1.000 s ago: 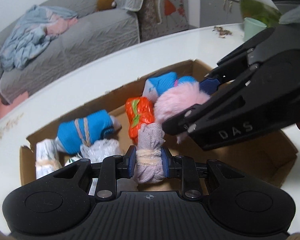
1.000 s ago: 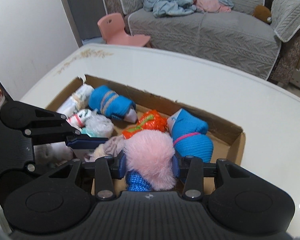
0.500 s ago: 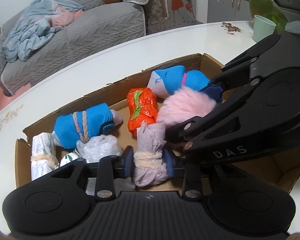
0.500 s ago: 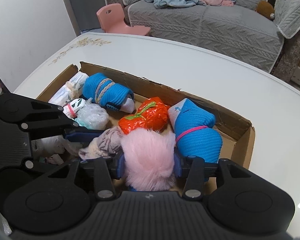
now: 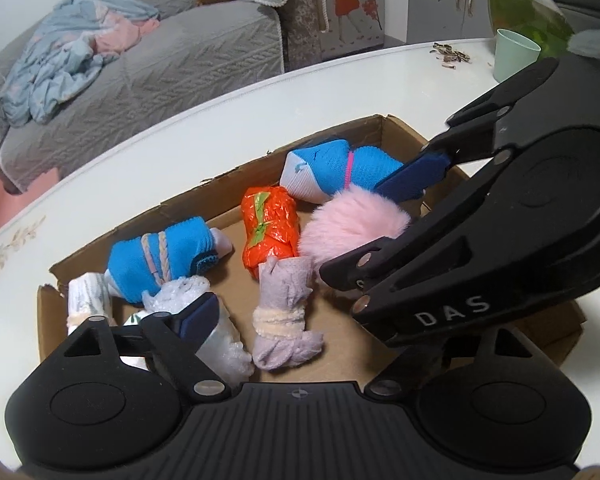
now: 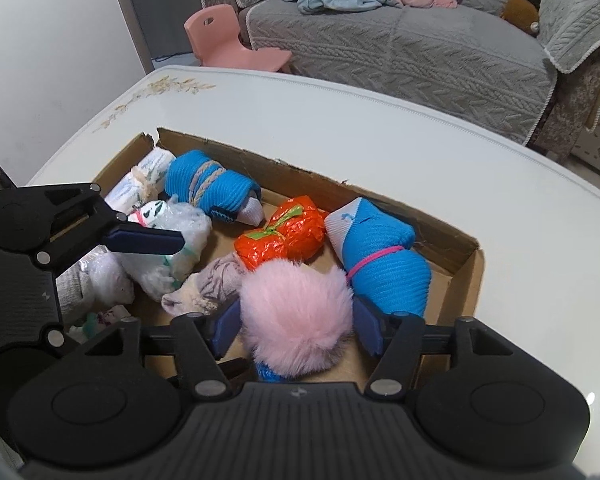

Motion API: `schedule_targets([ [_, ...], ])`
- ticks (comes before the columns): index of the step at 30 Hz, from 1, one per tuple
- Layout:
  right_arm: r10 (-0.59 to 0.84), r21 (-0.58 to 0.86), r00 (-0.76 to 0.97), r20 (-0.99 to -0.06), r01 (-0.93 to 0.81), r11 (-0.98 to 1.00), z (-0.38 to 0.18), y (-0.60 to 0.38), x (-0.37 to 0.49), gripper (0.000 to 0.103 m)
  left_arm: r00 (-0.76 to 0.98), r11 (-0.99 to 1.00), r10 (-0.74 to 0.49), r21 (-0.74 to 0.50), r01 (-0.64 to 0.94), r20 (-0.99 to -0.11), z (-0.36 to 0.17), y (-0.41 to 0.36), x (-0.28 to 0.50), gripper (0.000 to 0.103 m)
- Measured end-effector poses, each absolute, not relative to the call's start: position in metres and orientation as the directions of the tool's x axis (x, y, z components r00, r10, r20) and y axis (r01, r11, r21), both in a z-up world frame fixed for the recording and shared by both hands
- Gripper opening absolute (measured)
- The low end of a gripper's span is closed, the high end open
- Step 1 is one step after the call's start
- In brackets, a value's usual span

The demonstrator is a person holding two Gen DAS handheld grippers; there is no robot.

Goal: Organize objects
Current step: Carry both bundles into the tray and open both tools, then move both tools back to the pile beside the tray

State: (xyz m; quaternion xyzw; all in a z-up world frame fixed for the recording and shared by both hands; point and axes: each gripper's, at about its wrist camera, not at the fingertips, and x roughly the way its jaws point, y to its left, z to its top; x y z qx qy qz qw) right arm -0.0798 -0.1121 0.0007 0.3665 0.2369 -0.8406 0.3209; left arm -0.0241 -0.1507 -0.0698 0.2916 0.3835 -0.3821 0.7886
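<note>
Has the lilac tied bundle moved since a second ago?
Cannot tell for sure. The lilac bundle lies on the cardboard box floor just below the orange parcel, much as before. What changed is the left claw: its jaws are opening and have let go.

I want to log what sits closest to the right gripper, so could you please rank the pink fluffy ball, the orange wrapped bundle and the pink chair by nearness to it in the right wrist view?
1. Pink fluffy ball, between the opening jaws of the right gripper.
2. Orange wrapped bundle, mid-box just beyond.
3. Pink chair, on the floor past the table.
</note>
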Motion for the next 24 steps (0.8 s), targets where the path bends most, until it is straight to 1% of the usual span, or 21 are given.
schedule_targets([
  [2, -0.369, -0.167, -0.536, -0.759, 0.708, -0.686, 0.006, -0.111, -0.076, 0.075, 0.405, 0.538, -0.373, 0.161, 0.827, -0.835, -0.064, -0.149, -0.025, 0.097],
  [3, -0.373, -0.168, -0.542, -0.753, 0.707, -0.687, 0.009, -0.110, -0.074, 0.076, 0.407, 0.541, -0.370, 0.162, 0.825, -0.835, -0.060, -0.147, -0.026, 0.098],
  [7, -0.398, -0.151, -0.550, -0.735, 0.704, -0.693, 0.022, -0.104, -0.065, 0.077, 0.395, 0.552, -0.375, 0.140, 0.822, -0.839, -0.044, -0.141, -0.029, 0.102],
  [13, -0.413, -0.134, -0.569, -0.711, 0.687, -0.714, 0.037, -0.097, -0.054, 0.078, 0.386, 0.589, -0.384, 0.099, 0.802, -0.839, -0.019, -0.128, -0.032, 0.102],
  [16, -0.429, -0.133, -0.573, -0.698, 0.692, -0.709, 0.043, -0.093, -0.043, 0.078, 0.415, 0.597, -0.424, 0.096, 0.796, -0.805, 0.002, -0.115, -0.039, 0.102],
  [19, -0.478, -0.113, -0.566, -0.672, 0.716, -0.688, 0.053, -0.085, -0.027, 0.081, 0.452, 0.592, -0.471, 0.109, 0.798, -0.757, 0.021, -0.093, -0.053, 0.102],
  [21, -0.501, -0.130, -0.574, -0.647, 0.731, -0.670, 0.059, -0.080, -0.013, 0.086, 0.464, 0.585, -0.474, 0.127, 0.801, -0.748, 0.029, -0.078, -0.063, 0.102],
  [24, -0.525, -0.131, -0.574, -0.629, 0.744, -0.656, 0.064, -0.071, 0.004, 0.087, 0.497, 0.592, -0.458, 0.164, 0.789, -0.737, 0.036, -0.055, -0.077, 0.102],
])
